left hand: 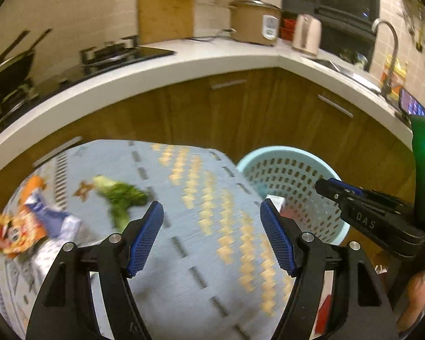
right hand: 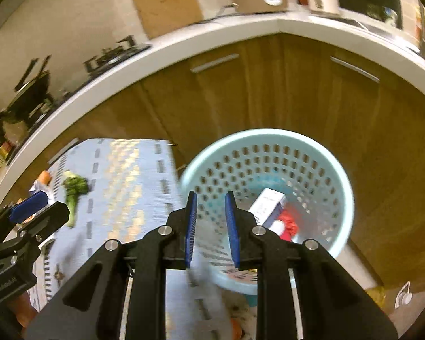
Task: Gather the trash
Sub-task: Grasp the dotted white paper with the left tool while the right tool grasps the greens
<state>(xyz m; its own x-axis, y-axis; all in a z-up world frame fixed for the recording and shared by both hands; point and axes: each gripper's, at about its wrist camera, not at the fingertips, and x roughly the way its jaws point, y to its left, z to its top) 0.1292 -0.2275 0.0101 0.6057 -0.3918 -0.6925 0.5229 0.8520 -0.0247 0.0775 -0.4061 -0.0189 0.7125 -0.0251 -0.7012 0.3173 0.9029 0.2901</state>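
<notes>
Two items, a white box (right hand: 269, 205) and something red (right hand: 290, 223), are already lying in the pale blue basket (right hand: 337, 175). Broccoli (left hand: 121, 198) and an orange wrapper (left hand: 19, 232) are still waiting on the cloth-covered table (left hand: 201, 226). The left gripper (left hand: 212, 226) is hanging wide open and empty above the cloth, while the right gripper (right hand: 211, 226), jaws narrowly parted and empty, is hovering over the basket rim.

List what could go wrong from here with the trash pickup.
1. The broccoli and the snack wrapper lie on a loose cloth; a low grab by the left gripper could pinch or drag the cloth too.
2. The basket stands right at the table's edge, so a swinging arm might knock it.
3. The right gripper hangs over the basket's near rim; both grippers are close and could collide.
</notes>
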